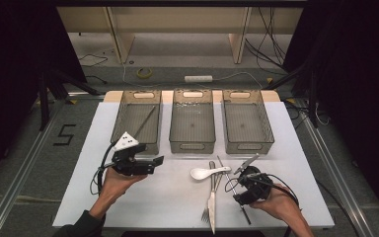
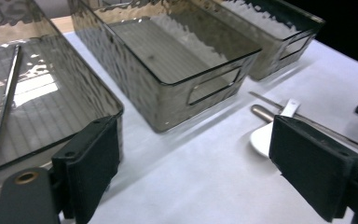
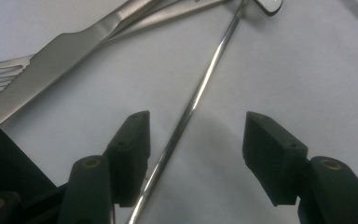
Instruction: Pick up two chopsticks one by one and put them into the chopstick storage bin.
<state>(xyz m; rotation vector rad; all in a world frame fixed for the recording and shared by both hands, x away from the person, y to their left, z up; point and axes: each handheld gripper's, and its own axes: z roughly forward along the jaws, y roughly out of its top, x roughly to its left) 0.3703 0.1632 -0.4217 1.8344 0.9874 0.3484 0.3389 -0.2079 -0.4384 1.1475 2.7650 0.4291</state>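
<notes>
Three bins [image 1: 192,123], one chopstick [image 3: 186,116] between right gripper's [image 3: 196,149] released fingers, left gripper [image 2: 191,163] fingers released.

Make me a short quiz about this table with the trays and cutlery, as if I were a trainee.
1. True or false: the left tray holds a thin metal rod.
2. How many trays stand in the row? A) two B) three C) four
3. What lies between the pads of the right tongs?

Key:
1. True; the middle tray and right tray look empty.
2. B
3. A thin metal chopstick on the table, not yet pinched. It lies beside the knife, fork and white spoon. The left tongs are open and hold nothing.
</notes>
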